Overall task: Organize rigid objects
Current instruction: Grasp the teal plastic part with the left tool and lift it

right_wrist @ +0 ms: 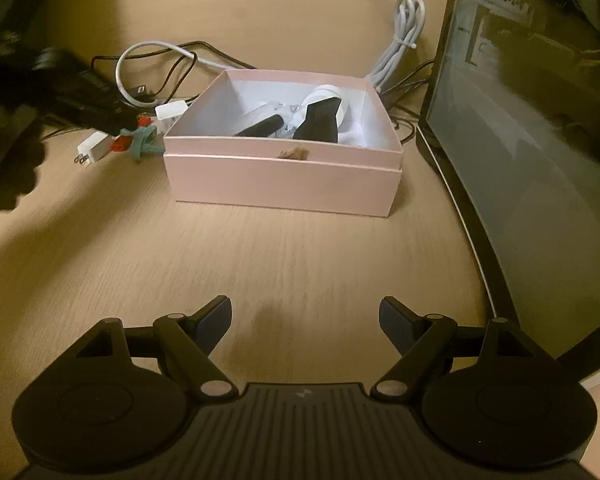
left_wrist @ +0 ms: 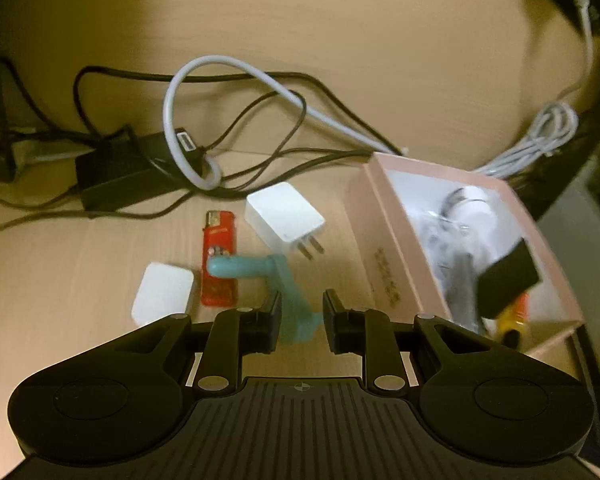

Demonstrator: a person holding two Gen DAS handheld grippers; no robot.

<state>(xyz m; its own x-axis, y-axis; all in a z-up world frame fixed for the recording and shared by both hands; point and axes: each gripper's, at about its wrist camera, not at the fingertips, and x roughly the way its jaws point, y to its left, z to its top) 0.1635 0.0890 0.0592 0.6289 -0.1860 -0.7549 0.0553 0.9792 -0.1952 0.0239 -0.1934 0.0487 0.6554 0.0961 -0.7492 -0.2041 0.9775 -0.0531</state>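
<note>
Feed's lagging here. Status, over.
Left gripper shut on teal hook. Right gripper open, empty. Pink box just right, lidless. Cables behind, not in path.

pink box (right_wrist: 280, 176), red lighter (left_wrist: 219, 258)

I count two white chargers (left_wrist: 286, 216) (left_wrist: 162, 294), one red lighter (left_wrist: 219, 258), one teal tool (left_wrist: 278, 280), one pink box (right_wrist: 284, 176), and one bundled white cable (right_wrist: 404, 36).
</note>
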